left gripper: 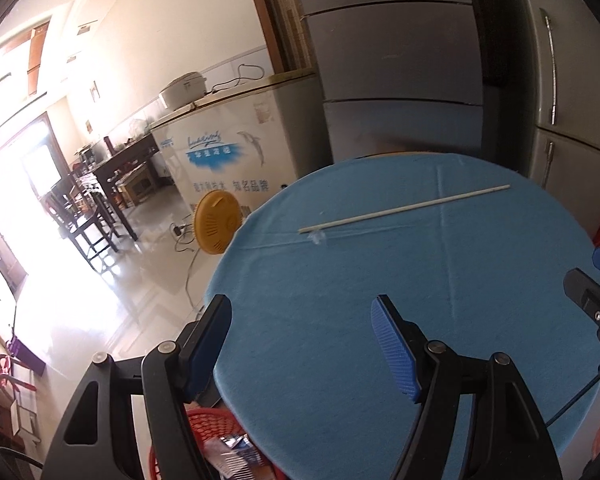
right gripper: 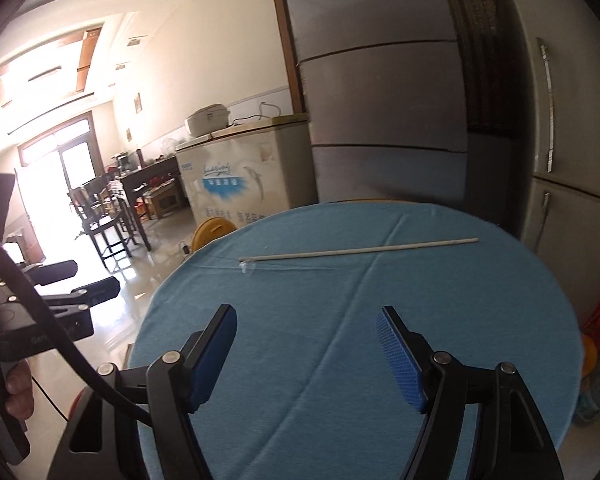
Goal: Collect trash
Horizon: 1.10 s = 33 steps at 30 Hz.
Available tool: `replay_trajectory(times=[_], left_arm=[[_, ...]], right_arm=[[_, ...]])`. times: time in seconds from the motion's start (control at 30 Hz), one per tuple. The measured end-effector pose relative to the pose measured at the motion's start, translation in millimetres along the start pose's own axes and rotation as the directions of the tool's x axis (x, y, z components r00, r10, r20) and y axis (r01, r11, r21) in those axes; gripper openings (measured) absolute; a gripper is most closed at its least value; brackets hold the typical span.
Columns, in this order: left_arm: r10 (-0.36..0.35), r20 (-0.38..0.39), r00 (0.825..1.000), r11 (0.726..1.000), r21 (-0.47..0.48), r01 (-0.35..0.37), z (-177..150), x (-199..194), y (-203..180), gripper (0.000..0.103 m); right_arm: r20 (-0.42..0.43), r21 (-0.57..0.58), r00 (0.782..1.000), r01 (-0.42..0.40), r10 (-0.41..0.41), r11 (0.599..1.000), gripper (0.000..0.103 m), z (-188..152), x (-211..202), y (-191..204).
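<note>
- The round surface [left gripper: 380, 320] wears a blue cloth with fold creases running across it.
- A long thin white stick [left gripper: 404, 209] lies flat on the far half of the cloth, slanting up to the right; in the right wrist view the same stick [right gripper: 358, 249] lies nearly level.
- A tiny scrap of clear wrapper [left gripper: 317, 237] sits just beside the stick's left end, touching or almost touching it; I cannot tell which.
- The left tongs [left gripper: 300, 344] stand wide with nothing between them, hovering over the near edge of the cloth, well short of the stick.
- The right tongs [right gripper: 306, 354] also stand wide and hold nothing, over the near half of the cloth.
- Below the left tongs, at the surface's near-left edge, a red basket [left gripper: 216, 420] holds some packaging and paper.
- On the floor beyond the surface's left edge leans a yellow round fan [left gripper: 217, 224].
- Behind it stands a white chest freezer [left gripper: 228, 152] with a rice cooker [left gripper: 182, 89] on top.
- A grey refrigerator [left gripper: 396, 60] rises right behind the surface.
</note>
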<state>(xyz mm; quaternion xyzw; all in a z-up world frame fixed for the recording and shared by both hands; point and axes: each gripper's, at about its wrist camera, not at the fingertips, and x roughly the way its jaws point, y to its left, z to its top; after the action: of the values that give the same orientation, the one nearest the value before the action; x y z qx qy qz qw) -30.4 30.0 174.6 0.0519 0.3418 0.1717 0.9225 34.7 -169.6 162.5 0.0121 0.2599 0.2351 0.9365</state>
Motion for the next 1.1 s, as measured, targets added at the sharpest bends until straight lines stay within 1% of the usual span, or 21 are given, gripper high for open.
replay_trajectory(times=[0.17,0.43,0.73,1.1], left_arm=[[-0.028,0.024,0.999,0.999,0.021,0.027,12,-2,-17,0.073],[-0.076,0.059,0.995,0.996,0.051,0.073,28,-12,-39,0.073],[-0.099,0.078,0.992,0.992,0.082,0.092,39,-18,-55,0.073],[-0.117,0.073,0.990,0.990,0.092,0.110,45,-17,-64,0.073]], right_arm=[[0.024,0.007,0.999,0.046,-0.046,0.999,0.076,4,-12,-13],[0.053,0.039,0.995,0.083,-0.085,0.996,0.076,13,-26,-36],[0.080,0.047,0.991,0.104,-0.108,0.993,0.076,24,-35,-44],[0.095,0.056,0.989,0.111,-0.116,0.992,0.076,32,-37,-49]])
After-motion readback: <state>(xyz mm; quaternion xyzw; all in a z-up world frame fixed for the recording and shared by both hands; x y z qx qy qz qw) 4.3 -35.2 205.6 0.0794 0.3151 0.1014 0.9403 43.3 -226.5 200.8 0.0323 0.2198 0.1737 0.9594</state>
